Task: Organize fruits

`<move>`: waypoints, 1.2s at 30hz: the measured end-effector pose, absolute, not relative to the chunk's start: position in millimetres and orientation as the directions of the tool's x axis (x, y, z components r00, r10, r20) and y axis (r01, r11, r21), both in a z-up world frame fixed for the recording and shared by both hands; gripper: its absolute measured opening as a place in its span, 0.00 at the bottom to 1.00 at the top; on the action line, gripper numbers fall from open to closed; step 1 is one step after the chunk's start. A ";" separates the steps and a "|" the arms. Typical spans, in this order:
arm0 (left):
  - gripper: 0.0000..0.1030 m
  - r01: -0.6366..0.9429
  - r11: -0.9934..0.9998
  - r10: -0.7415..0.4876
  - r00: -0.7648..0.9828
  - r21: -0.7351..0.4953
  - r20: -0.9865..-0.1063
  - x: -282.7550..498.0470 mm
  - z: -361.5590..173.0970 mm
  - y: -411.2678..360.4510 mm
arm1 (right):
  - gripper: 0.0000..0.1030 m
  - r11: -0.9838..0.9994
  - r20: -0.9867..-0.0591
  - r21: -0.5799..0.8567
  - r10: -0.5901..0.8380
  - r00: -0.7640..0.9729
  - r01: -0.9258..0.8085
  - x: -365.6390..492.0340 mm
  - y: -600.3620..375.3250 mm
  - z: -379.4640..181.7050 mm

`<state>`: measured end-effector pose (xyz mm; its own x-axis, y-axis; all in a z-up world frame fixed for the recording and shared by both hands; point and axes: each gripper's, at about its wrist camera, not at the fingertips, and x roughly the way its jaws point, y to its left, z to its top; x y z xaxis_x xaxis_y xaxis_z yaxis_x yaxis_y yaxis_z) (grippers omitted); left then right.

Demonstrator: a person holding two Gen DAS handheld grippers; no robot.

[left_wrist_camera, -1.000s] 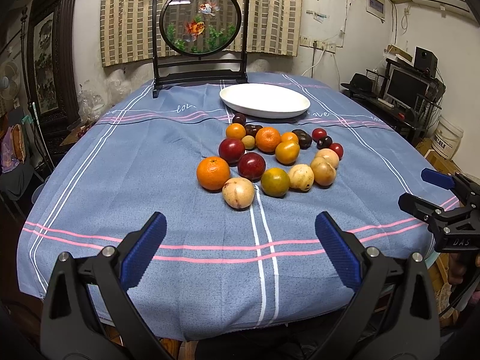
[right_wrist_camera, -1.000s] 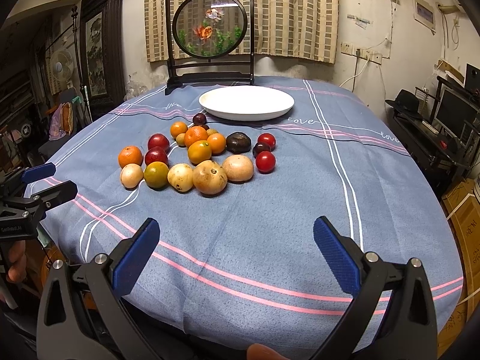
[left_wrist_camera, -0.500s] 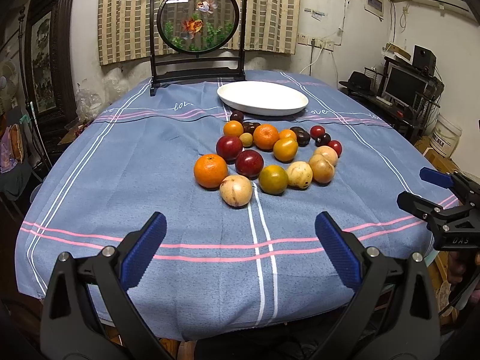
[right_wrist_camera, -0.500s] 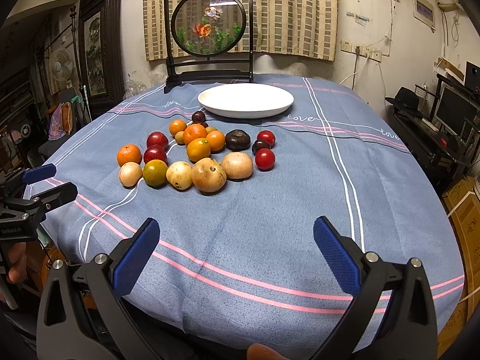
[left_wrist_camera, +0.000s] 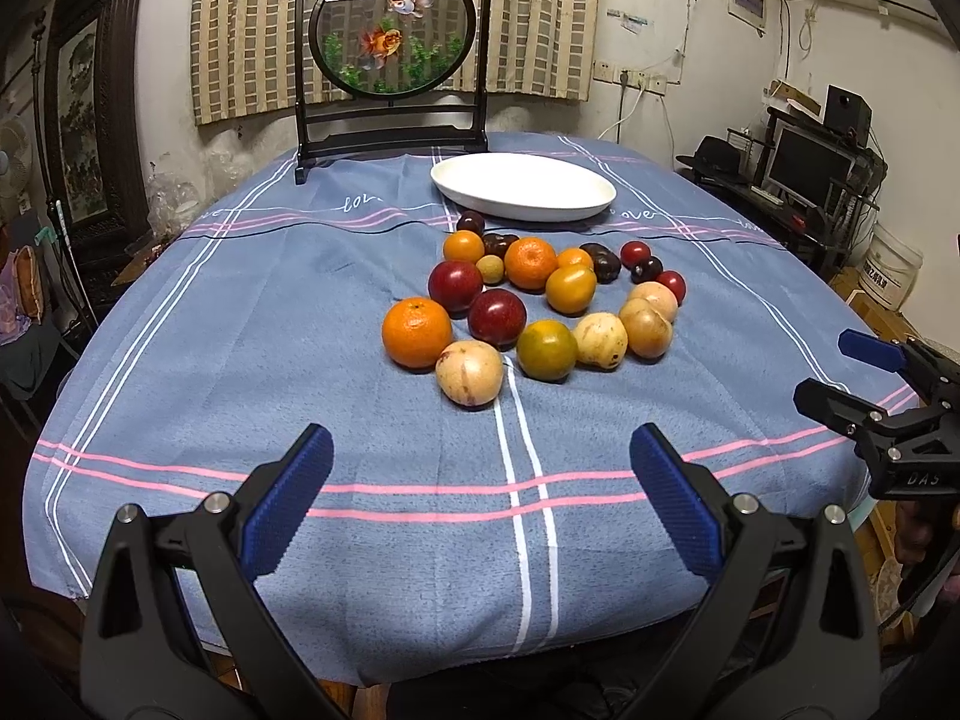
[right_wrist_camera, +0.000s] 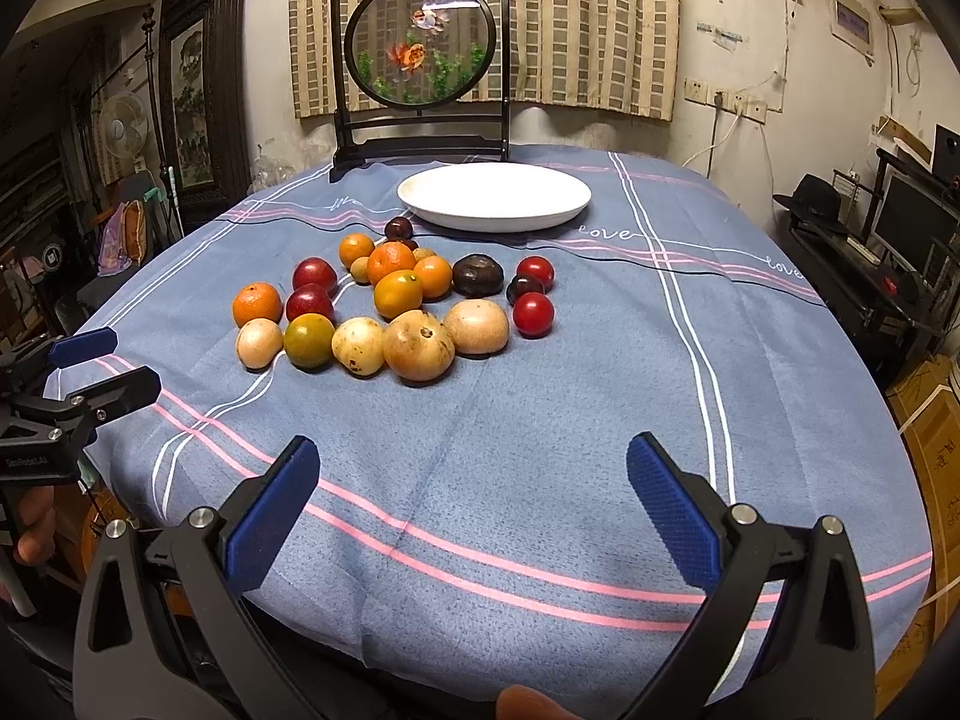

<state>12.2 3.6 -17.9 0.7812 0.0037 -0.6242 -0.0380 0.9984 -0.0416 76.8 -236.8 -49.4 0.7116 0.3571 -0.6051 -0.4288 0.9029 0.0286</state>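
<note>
Left gripper (left_wrist_camera: pixel 480 492): jaws wide apart, holding nothing. Fruits (left_wrist_camera: pixel 534 300) all clustered mid-table on the cloth, just short of the white plate (left_wrist_camera: pixel 522 204), which holds 0. Right gripper (right_wrist_camera: pixel 474 507): likewise spread, unloaded. Sorting not begun.

A loose cluster of fruits (left_wrist_camera: pixel 528 306) lies on the blue cloth, well ahead of the left jaws and slightly left of ahead for the right jaws. It holds oranges (left_wrist_camera: pixel 416 332), dark red plums (left_wrist_camera: pixel 497 318), pale yellow round fruits (right_wrist_camera: pixel 418 345), a green-orange one (left_wrist_camera: pixel 546 350) and small red ones (right_wrist_camera: pixel 533 314). Beyond them sits an empty white plate (left_wrist_camera: pixel 522 204), upright.
</note>
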 end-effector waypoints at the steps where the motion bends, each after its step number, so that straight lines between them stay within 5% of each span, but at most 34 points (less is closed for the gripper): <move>1: 0.98 -0.038 0.998 0.003 0.780 -0.043 -0.625 12.5 -18.4 3.9 | 0.99 0.903 -0.605 0.030 0.358 0.711 -0.429 77.2 -236.8 -49.5; 13: 0.98 -0.045 0.997 -0.005 0.760 -0.061 -0.650 20.5 -29.4 7.0 | 0.99 0.919 -0.640 0.037 0.324 0.697 -0.393 87.7 -232.9 -54.3; 21: 0.98 -0.062 0.992 -0.020 0.768 -0.106 -0.640 28.2 -44.8 13.6 | 0.99 0.846 -0.536 0.320 0.533 0.654 -0.427 104.3 -258.1 -53.6; 32: 0.98 -0.070 0.996 0.016 0.758 -0.056 -0.652 43.1 -52.1 29.3 | 0.98 0.841 -0.666 0.377 0.537 0.517 -0.388 154.8 -226.0 -64.2; 36: 0.98 -0.068 0.991 -0.023 0.757 -0.114 -0.653 46.0 -57.0 41.9 | 0.76 0.854 -0.704 0.337 0.508 0.496 -0.396 168.9 -205.7 -67.9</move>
